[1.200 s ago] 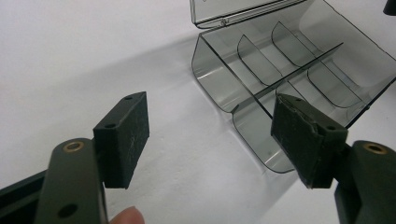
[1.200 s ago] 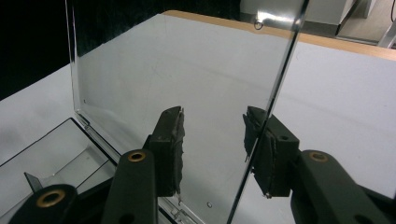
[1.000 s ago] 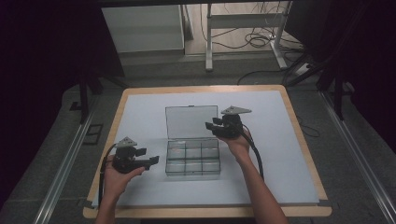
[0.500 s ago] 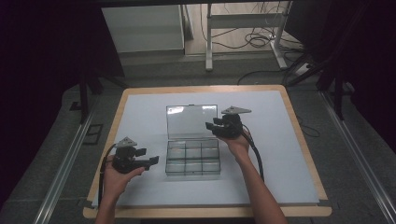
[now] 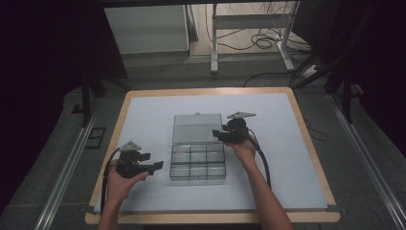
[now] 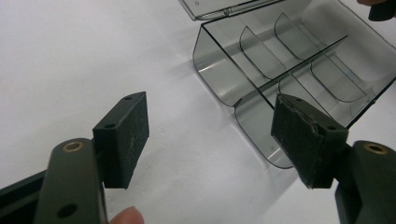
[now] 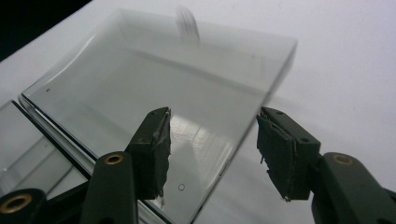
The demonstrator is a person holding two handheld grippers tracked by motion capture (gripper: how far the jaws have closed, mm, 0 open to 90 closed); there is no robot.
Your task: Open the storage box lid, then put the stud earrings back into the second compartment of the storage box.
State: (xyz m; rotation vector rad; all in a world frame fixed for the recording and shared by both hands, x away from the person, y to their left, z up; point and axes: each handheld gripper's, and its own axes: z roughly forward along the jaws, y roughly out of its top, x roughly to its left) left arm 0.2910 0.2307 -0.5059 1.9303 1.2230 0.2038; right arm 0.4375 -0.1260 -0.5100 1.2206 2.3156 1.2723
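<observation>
The clear smoky plastic compartment box [image 5: 197,162] appears light, rigid and slick; grip its thin hinged lid [image 7: 154,93] by the edge; the right gripper [image 7: 212,154], jaws just opening, straddles that edge unclamped; the left gripper [image 6: 210,137] is released.

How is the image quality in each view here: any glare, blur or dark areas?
High view: white table cover evenly lit, surroundings nearly black, picture soft. Left gripper view: sharp, with soft shadows beside the clear compartment box. Right gripper view: glare patch on the open lid, its far edge blurred, a dark corner at top left.
</observation>
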